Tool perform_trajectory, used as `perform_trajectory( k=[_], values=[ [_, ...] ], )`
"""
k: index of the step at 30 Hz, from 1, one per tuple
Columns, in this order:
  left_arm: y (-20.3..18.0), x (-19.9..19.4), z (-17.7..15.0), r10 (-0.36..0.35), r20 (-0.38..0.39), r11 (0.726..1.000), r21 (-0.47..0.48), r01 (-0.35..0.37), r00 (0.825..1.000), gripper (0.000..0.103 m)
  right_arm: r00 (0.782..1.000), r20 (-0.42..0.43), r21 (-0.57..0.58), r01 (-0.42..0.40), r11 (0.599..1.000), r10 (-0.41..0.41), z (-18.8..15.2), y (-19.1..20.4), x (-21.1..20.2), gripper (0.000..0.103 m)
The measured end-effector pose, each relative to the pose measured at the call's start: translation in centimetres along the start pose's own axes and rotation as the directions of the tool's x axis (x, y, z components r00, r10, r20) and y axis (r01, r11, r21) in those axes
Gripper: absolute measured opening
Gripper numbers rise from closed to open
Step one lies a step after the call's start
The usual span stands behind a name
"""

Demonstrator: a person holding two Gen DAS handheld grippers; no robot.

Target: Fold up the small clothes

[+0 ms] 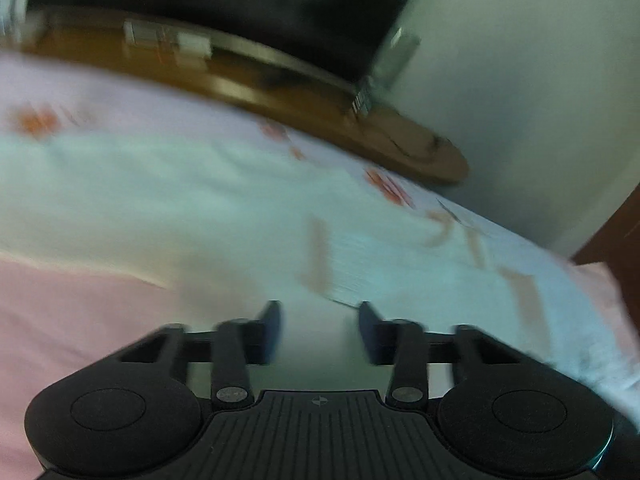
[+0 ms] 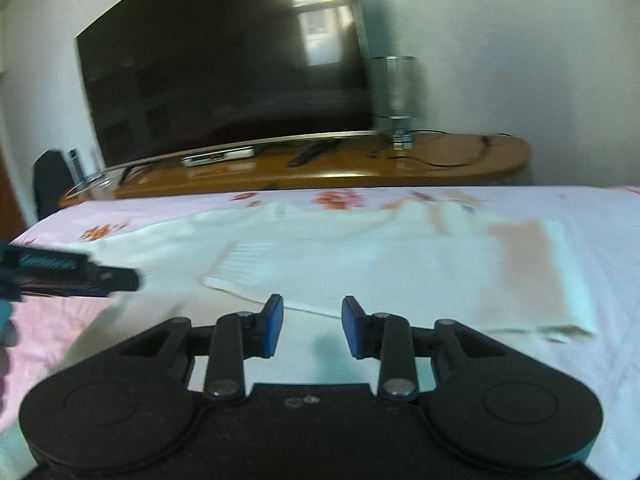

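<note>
Both the left gripper [image 1: 320, 332] and the right gripper [image 2: 312, 328] are held released, nothing between the jaws. The white ribbed knit garment with pale pink patches [image 2: 360, 256] is spread on the pink floral bedsheet [image 2: 120, 220], just ahead of each gripper. If only the top layer were pinched, a crooked fold could be produced.

White ribbed knit cloth garment [image 2: 360, 264] on pink floral cotton-like bedsheet [image 2: 600, 216]; glossy brown wooden cabinet top [image 2: 460, 152]; matt black plastic gripper [image 2: 312, 326].
</note>
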State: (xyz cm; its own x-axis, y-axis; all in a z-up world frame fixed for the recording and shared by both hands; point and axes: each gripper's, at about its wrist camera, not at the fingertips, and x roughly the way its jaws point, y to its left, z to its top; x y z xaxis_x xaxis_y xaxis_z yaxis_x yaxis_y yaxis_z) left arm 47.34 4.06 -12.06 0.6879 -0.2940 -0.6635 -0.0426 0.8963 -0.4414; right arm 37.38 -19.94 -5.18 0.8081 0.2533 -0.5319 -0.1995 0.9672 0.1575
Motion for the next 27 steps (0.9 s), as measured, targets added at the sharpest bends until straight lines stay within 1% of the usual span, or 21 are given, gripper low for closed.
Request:
perform_trajectory(
  k=[1, 2, 6, 7, 8, 9, 10, 12, 13, 15, 17, 21, 27],
  values=[
    [-0.2, 1.2, 0.1, -0.024, -0.028, 0.999, -0.036, 0.023, 0.999, 0.022, 1.0, 0.0, 0.017, 0.011, 1.0, -0.011, -0.2, -0.8, -0.2, 0.034],
    [-0.4, 2.3, 0.2, -0.033, -0.043, 0.997, -0.068, 0.03, 0.999, 0.022, 1.0, -0.001, 0.032, 0.024, 0.999, -0.024, -0.3, -1.5, -0.5, 0.034],
    [-0.1, 4.3, 0.7, -0.073, -0.032, 0.979, -0.192, 0.066, 0.997, 0.022, 0.999, -0.005, 0.082, 0.049, 0.995, -0.049, -1.1, -3.7, -1.4, 0.034],
    [-0.1, 4.6, 0.8, -0.076, -0.03, 0.977, -0.201, 0.068, 0.997, 0.014, 0.999, -0.006, 0.091, 0.054, 0.994, -0.053, -1.2, -4.0, -1.4, 0.034],
    [-0.3, 4.8, 0.7, -0.064, -0.031, 0.981, -0.188, 0.058, 0.997, 0.003, 0.998, -0.008, 0.099, 0.057, 0.993, -0.057, -1.4, -4.3, -1.6, 0.035],
    [-0.4, 5.1, 0.7, -0.056, -0.039, 0.986, -0.161, 0.049, 0.998, 0.003, 0.998, -0.01, 0.108, 0.06, 0.992, -0.059, -1.5, -4.6, -1.7, 0.035],
    [-0.4, 4.9, 1.0, -0.061, -0.036, 0.988, -0.144, 0.055, 0.997, 0.003, 0.998, -0.013, 0.114, 0.064, 0.991, -0.063, -1.7, -4.9, -1.8, 0.035],
    [-0.4, 3.8, 1.4, -0.046, -0.009, 0.995, -0.084, 0.046, 0.999, 0.003, 0.997, -0.019, 0.119, 0.072, 0.99, -0.07, -1.7, -5.3, -1.7, 0.035],
    [-0.1, 3.1, 1.7, -0.044, 0.003, 0.996, -0.075, 0.044, 0.999, 0.003, 0.997, -0.021, 0.122, 0.074, 0.99, -0.072, -1.7, -5.5, -1.7, 0.035],
    [1.2, 1.8, 2.5, -0.054, 0.013, 0.995, -0.08, 0.055, 0.998, 0.003, 0.997, -0.019, 0.127, 0.074, 0.989, -0.072, -1.7, -5.7, -1.6, 0.035],
    [2.6, 1.1, 3.0, -0.034, 0.017, 0.996, -0.084, 0.035, 0.999, 0.003, 0.997, -0.019, 0.131, 0.072, 0.989, -0.07, -1.6, -5.6, -1.3, 0.035],
    [6.0, -0.6, 3.5, 0.01, 0.041, 0.991, -0.135, -0.005, 0.999, 0.003, 0.998, -0.01, 0.133, 0.056, 0.99, -0.056, -1.6, -5.1, -1.0, 0.036],
    [7.6, 0.0, 3.2, 0.023, 0.023, 0.988, -0.151, -0.019, 0.999, 0.003, 0.998, -0.024, 0.139, 0.06, 0.988, -0.057, -2.0, -5.1, -0.5, 0.035]
  ],
)
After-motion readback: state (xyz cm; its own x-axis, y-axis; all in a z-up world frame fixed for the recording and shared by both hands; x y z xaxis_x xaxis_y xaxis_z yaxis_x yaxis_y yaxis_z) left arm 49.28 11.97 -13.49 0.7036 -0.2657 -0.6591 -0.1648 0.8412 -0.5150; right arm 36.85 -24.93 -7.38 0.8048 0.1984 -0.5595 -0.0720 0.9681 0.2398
